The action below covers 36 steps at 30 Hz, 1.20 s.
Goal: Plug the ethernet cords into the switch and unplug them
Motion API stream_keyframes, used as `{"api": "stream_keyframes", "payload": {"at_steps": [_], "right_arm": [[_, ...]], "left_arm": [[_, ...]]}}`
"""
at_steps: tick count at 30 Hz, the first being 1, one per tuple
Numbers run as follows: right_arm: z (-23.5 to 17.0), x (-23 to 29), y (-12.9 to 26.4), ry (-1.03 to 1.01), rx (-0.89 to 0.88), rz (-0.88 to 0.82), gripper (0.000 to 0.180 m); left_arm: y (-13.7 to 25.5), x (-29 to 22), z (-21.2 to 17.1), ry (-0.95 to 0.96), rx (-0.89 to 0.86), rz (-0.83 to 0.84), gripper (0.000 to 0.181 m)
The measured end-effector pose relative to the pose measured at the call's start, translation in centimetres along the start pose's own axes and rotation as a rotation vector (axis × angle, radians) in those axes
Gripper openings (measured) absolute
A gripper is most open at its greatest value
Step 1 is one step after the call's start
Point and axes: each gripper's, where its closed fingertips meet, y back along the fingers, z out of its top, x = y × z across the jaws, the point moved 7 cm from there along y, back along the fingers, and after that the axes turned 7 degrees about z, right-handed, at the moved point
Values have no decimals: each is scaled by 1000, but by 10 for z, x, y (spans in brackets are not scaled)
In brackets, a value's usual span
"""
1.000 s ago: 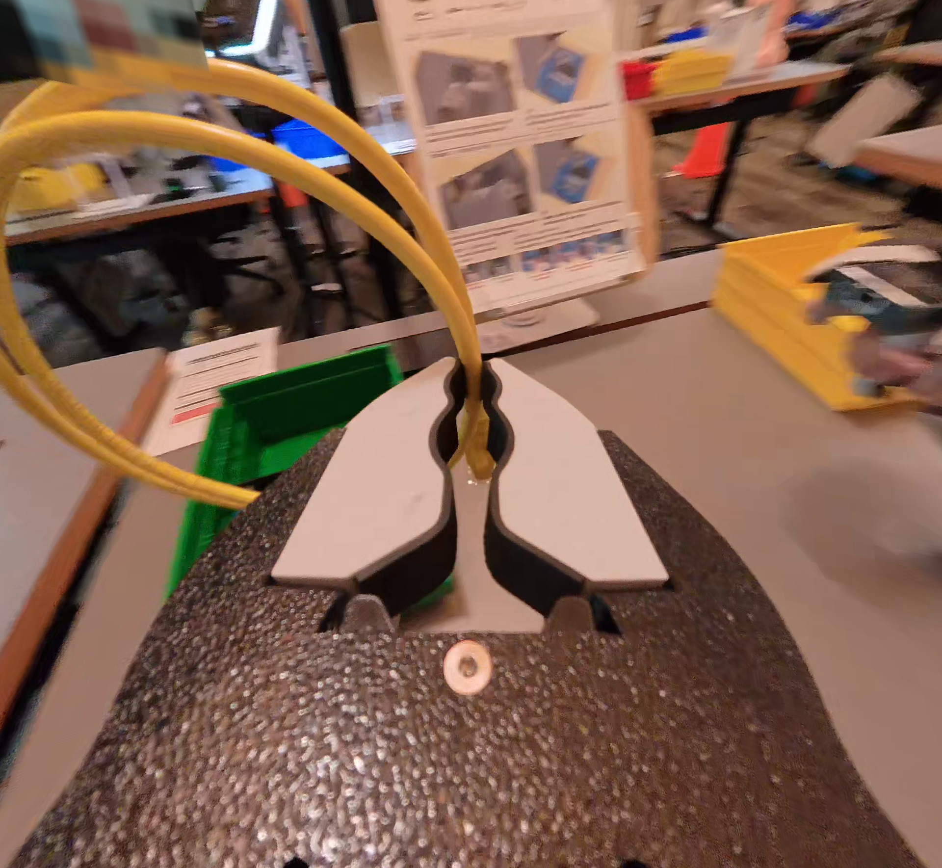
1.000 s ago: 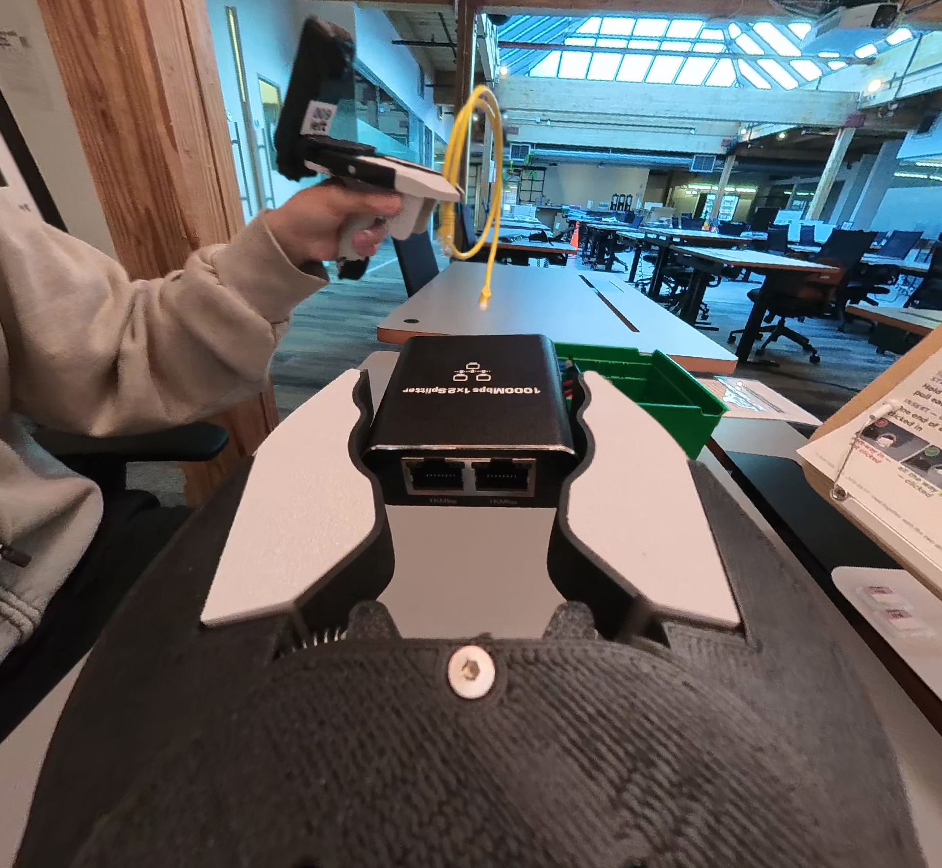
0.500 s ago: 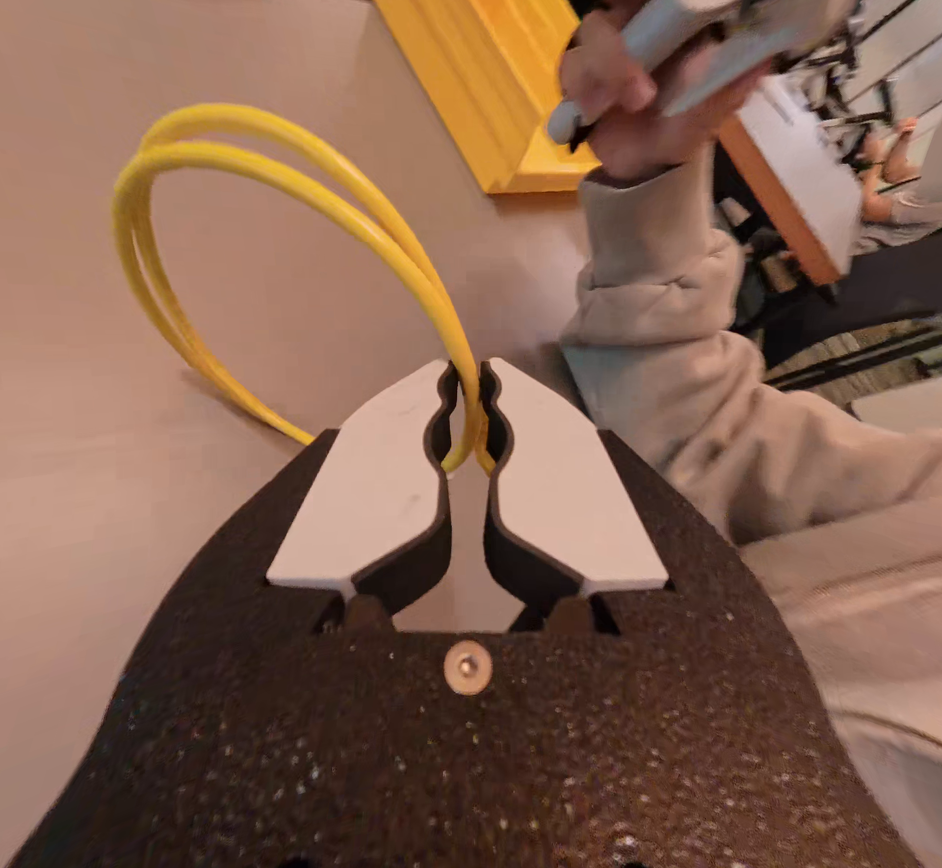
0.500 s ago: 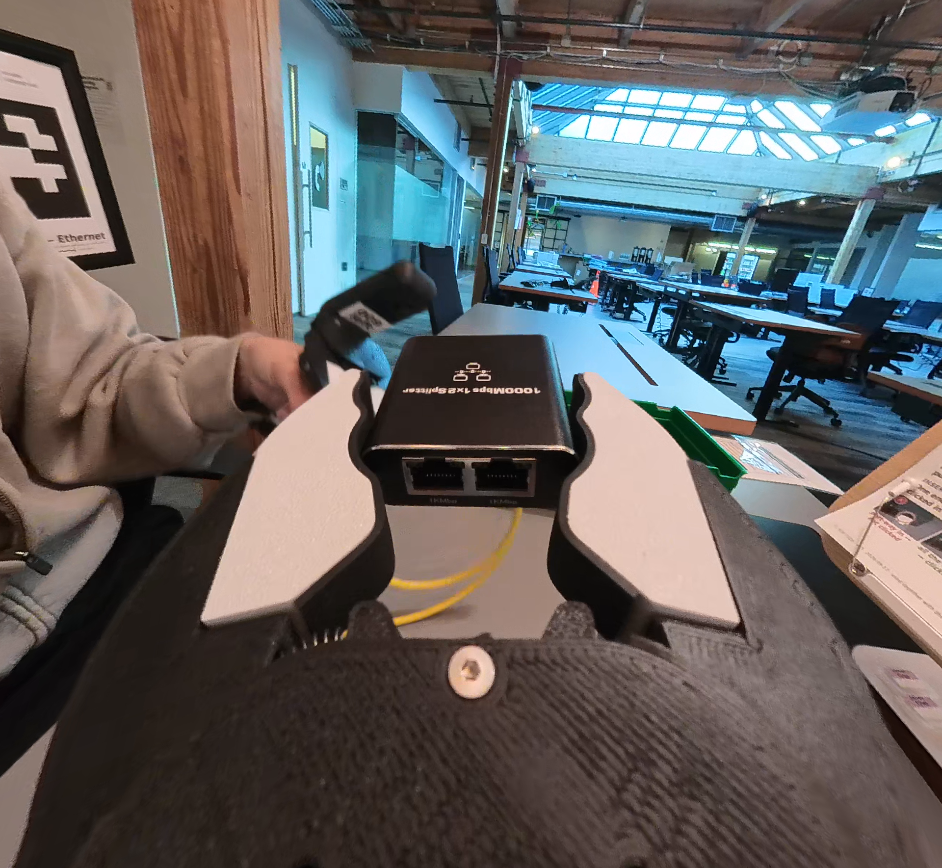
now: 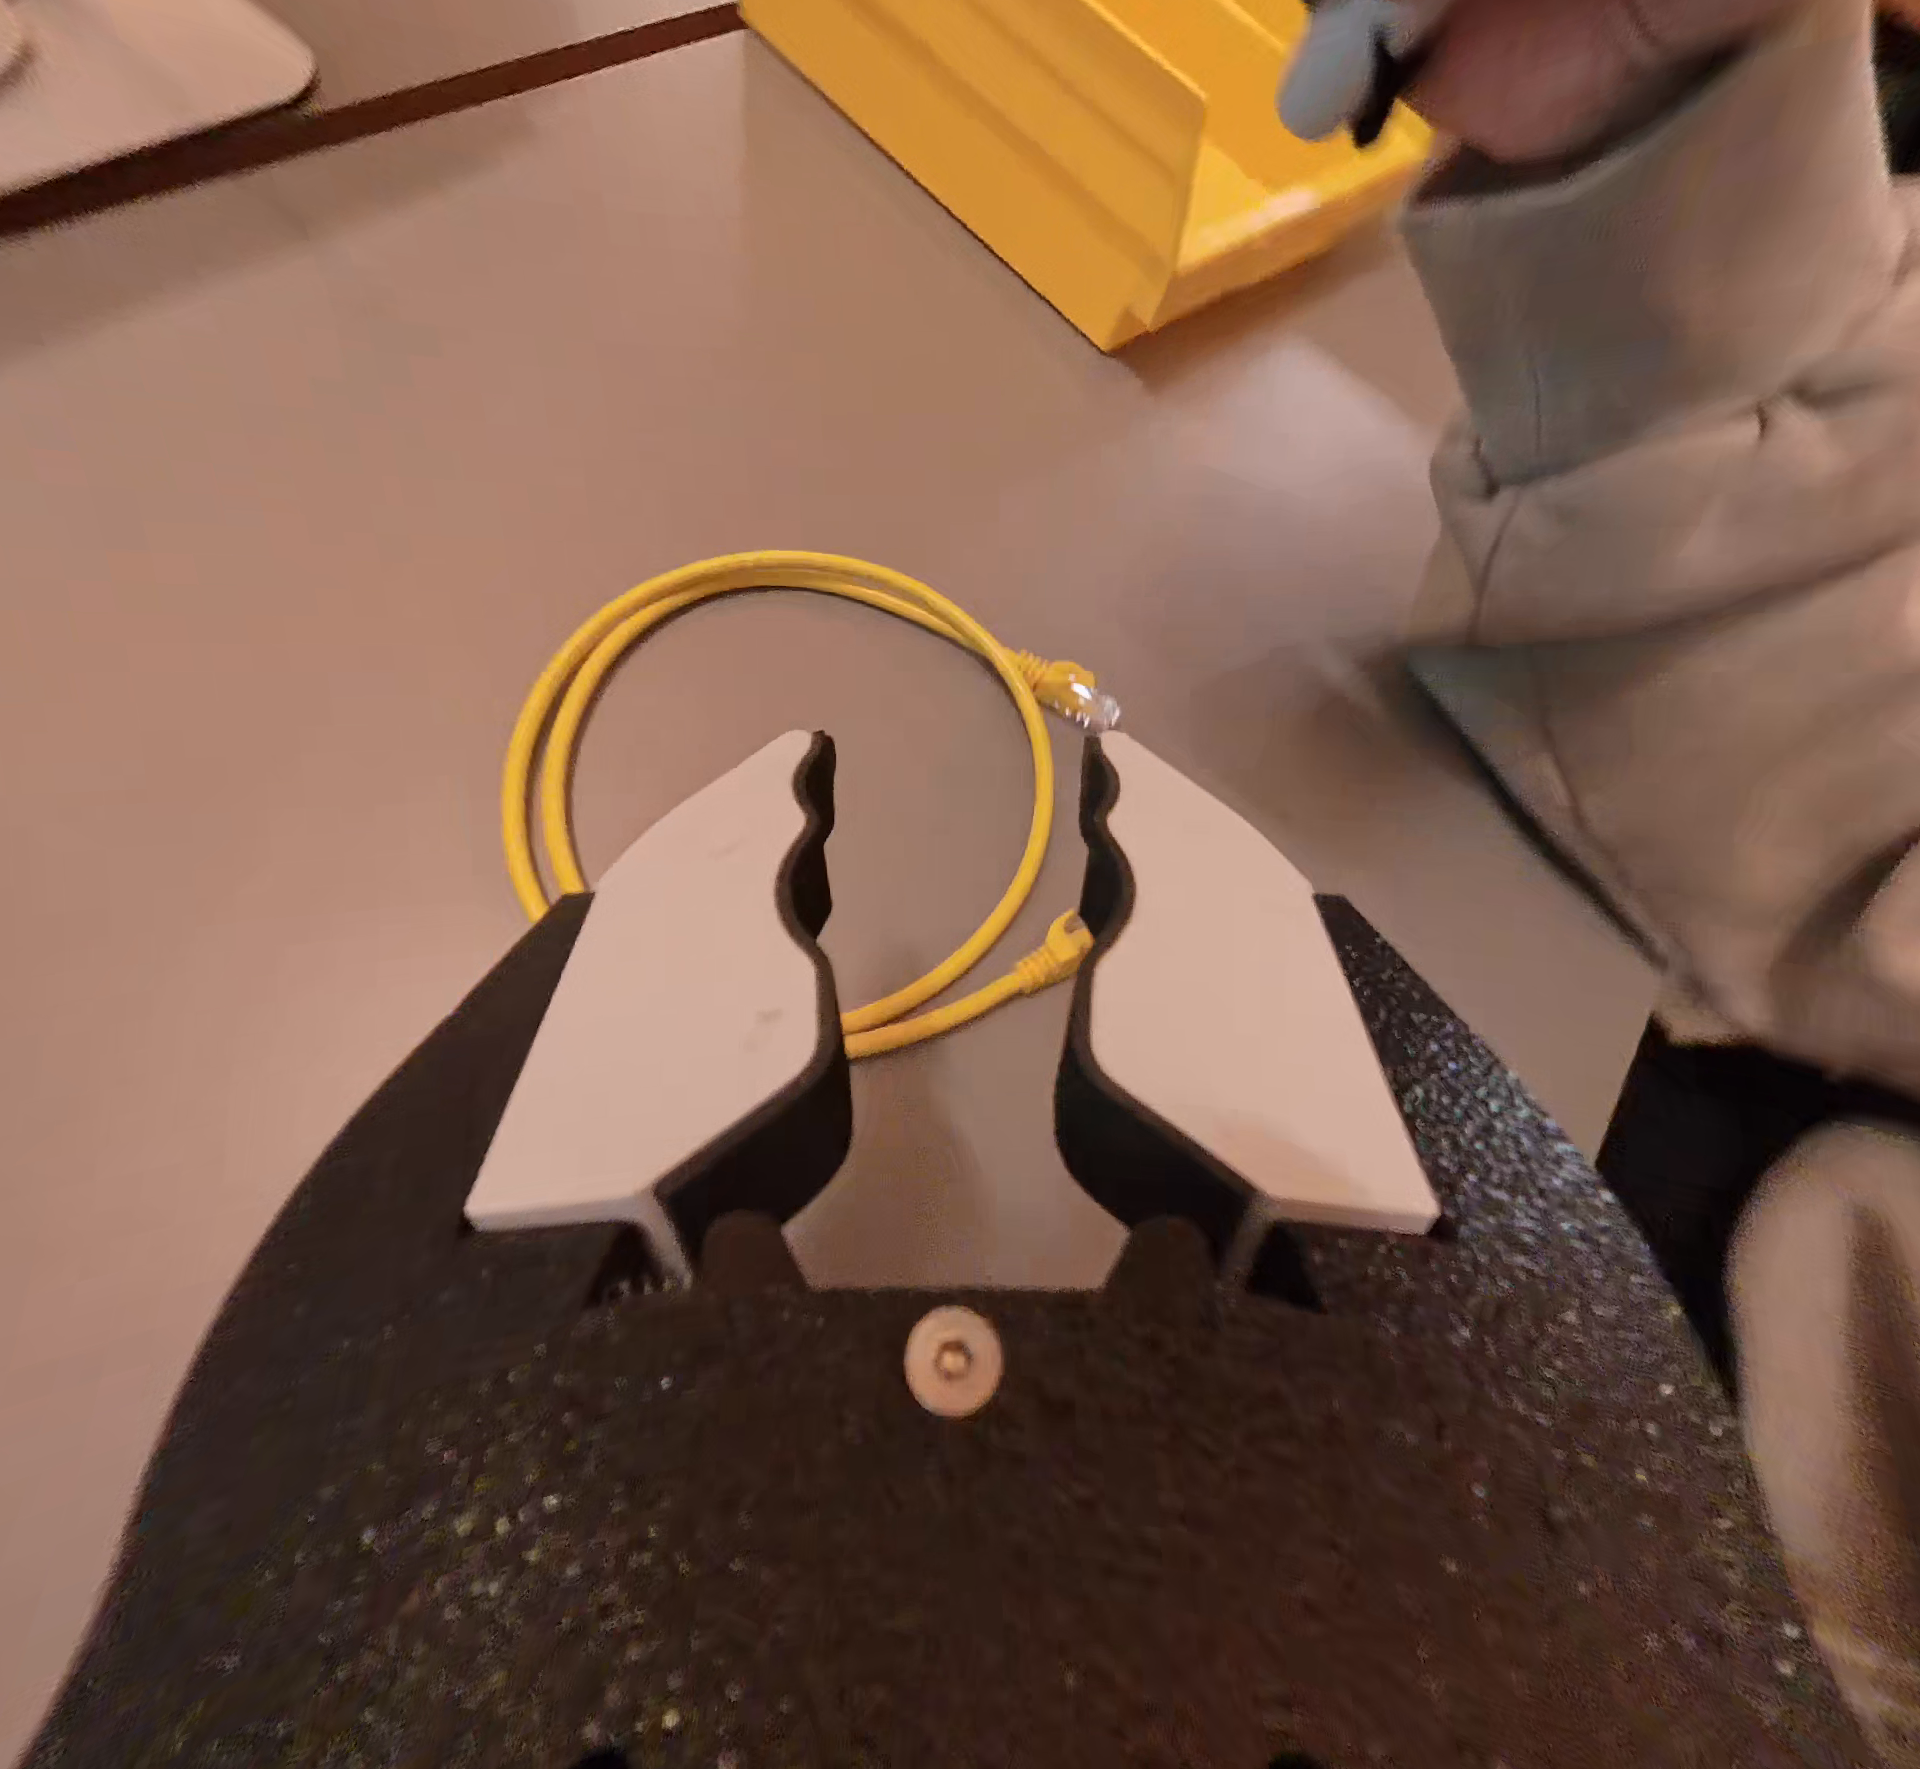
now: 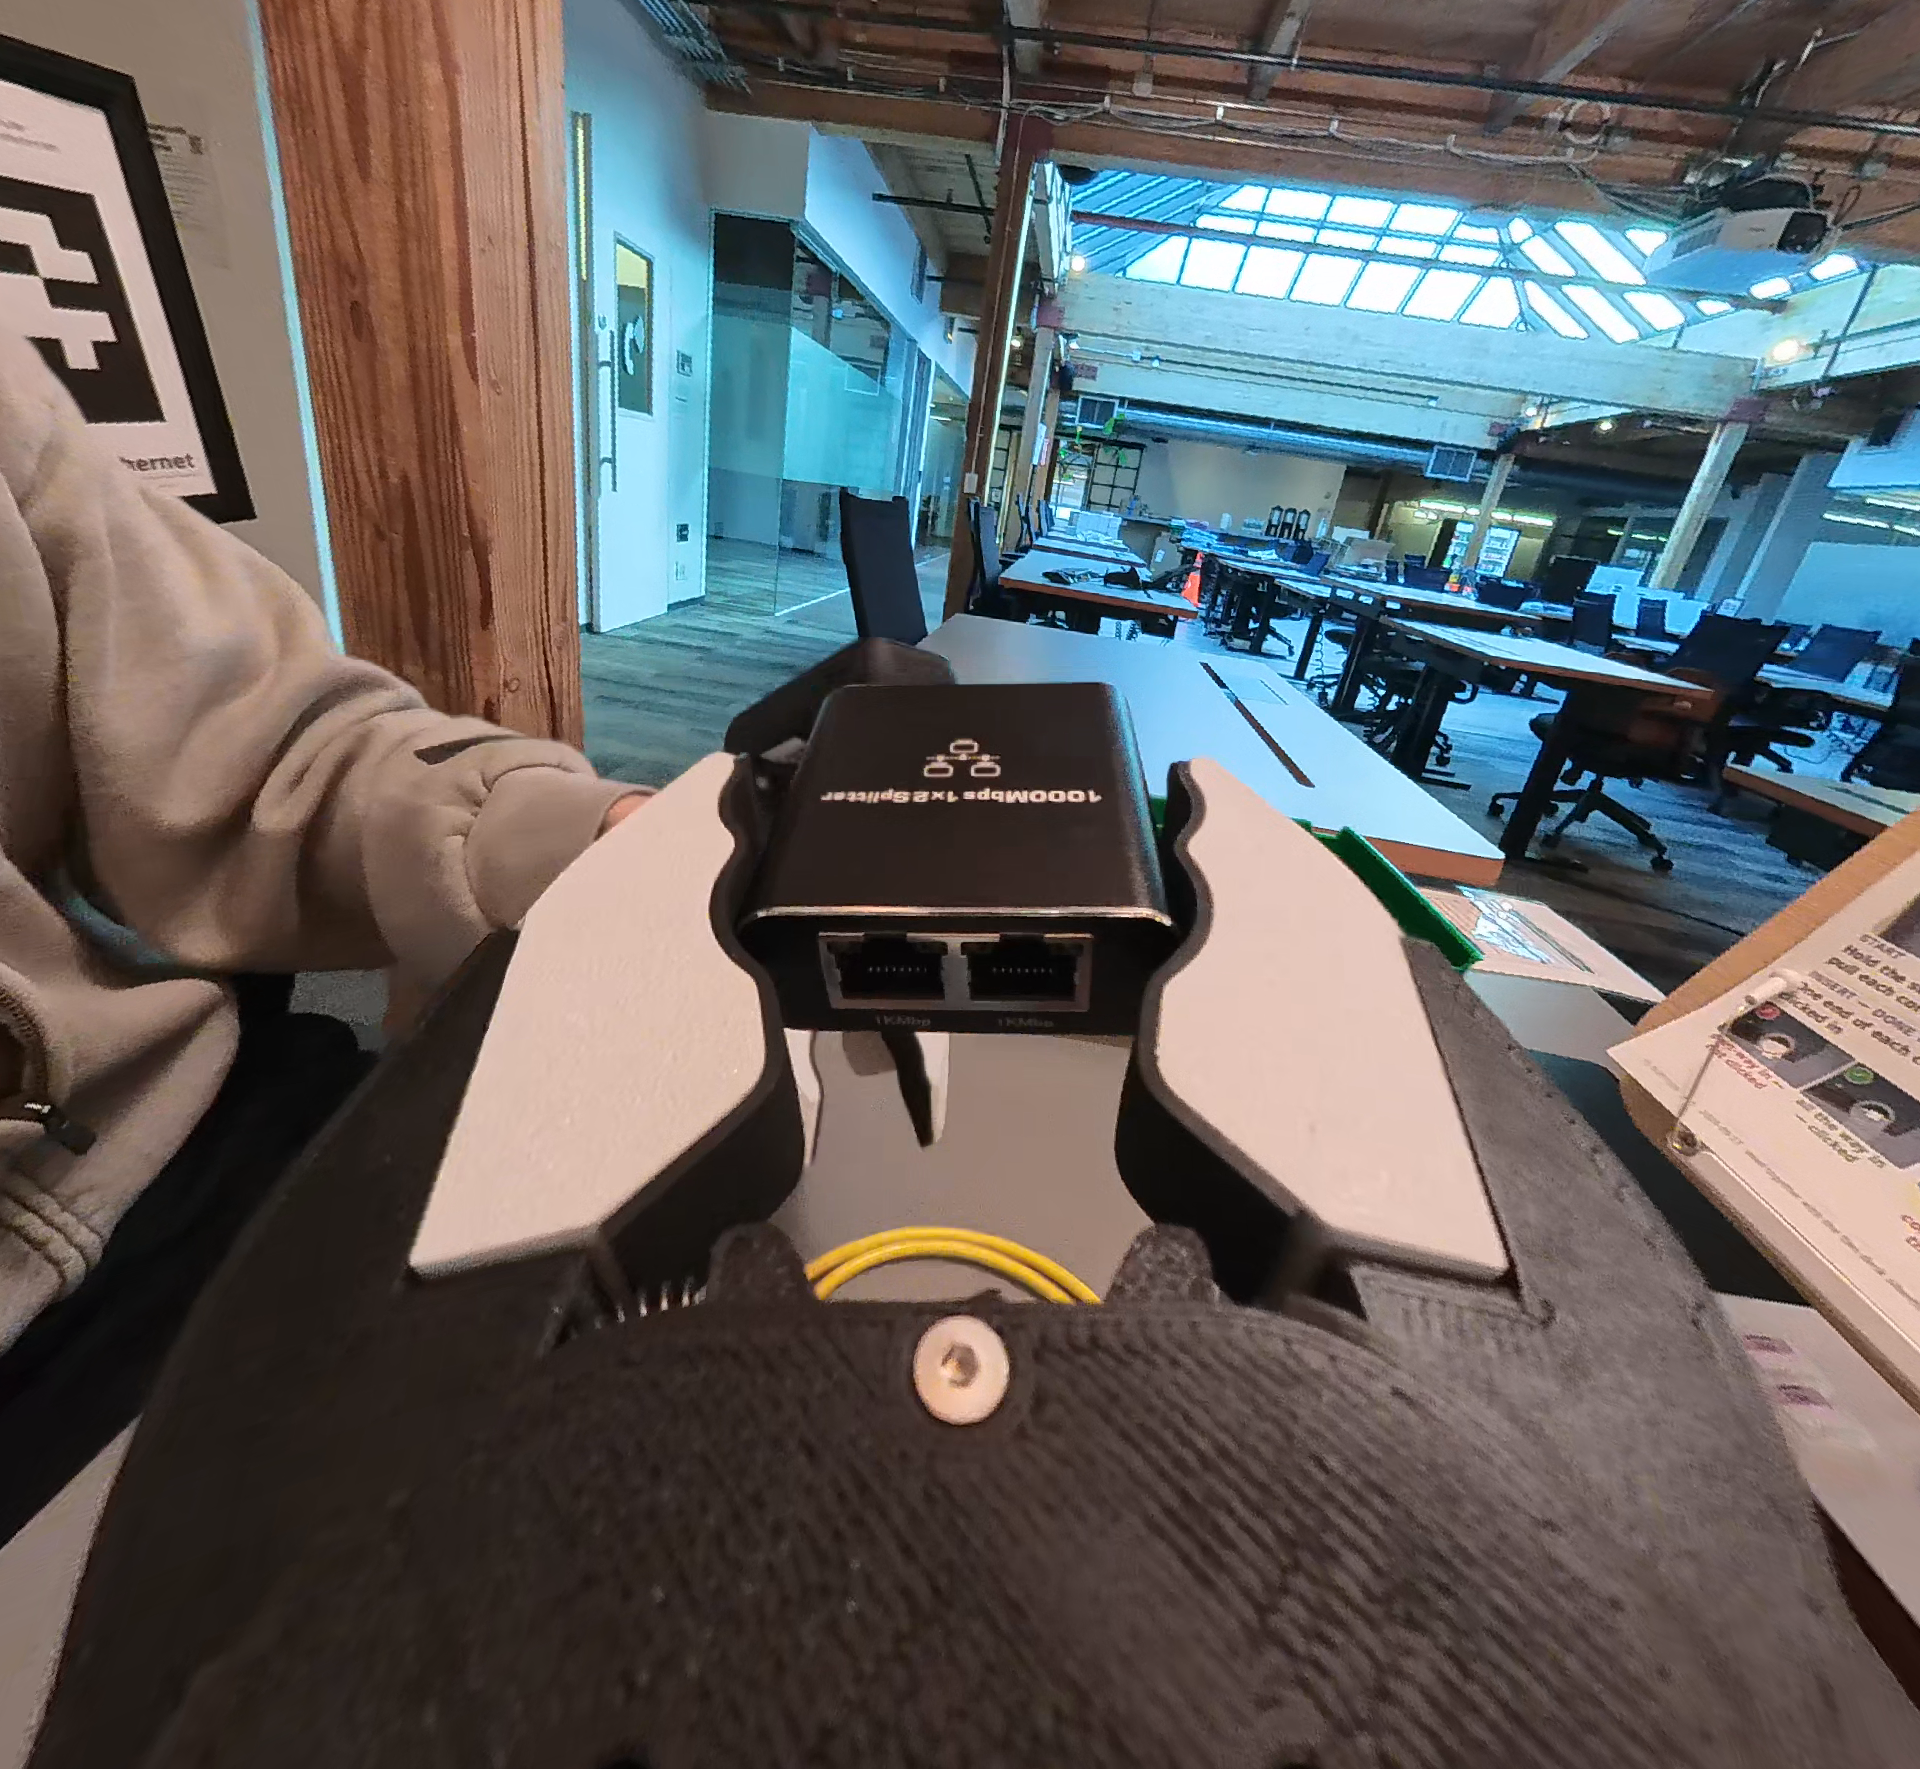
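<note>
Left wrist view shows the left gripper [image 5: 956,748] spread empty over the coiled yellow cord [image 5: 727,576] on the worktop [image 5: 312,472], so regrasping just behind the clear plug [image 5: 1081,696] looks best while the right gripper [image 6: 961,774] clamps the switch [image 6: 961,815] steady.

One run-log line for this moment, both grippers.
left gripper: open, above coiled yellow ethernet cord on tan table | right gripper: shut on black two-port switch box | ports empty

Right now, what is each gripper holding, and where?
Left gripper: nothing; the yellow cord lies loose on the table. Right gripper: the black switch, clamped by its sides.
</note>
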Motion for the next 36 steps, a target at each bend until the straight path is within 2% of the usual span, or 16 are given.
{"api": "stream_keyframes", "payload": {"at_steps": [3, 7, 9, 11, 16, 23, 27, 31, 34, 36], "right_arm": [[1, -1, 5, 3, -8, -9, 75], [3, -1, 13, 11, -3, -25, 76], [4, 0, 20, 18, 4, -39, 76], [7, 1, 31, 36, 16, -66, 76], [16, 4, 59, 62, 7, -142, 75], [21, 7, 76, 79, -23, -171, 76], [23, 8, 81, 86, -33, -178, 75], [22, 8, 84, 82, -45, -178, 75], [22, 8, 83, 77, -52, -165, 75], [20, 8, 80, 77, -31, -159, 76]], "left_arm": [[-1, -6, 4, -281, 80, -16, 45], [-19, -19, 10, -806, 191, 7, 52], [-36, -29, 9, -1018, 218, -62, 52], [-55, -37, 6, -1124, 230, -181, 52], [-103, -32, 11, -1146, 350, -351, 49], [-135, -39, 23, -1261, 487, -532, 31], [-149, -30, 22, -1329, 553, -527, 24], [-150, -27, 16, -1240, 592, -590, 11], [-145, -20, 9, -1173, 651, -595, 14], [-140, -19, 14, -1166, 582, -556, 14]]}}
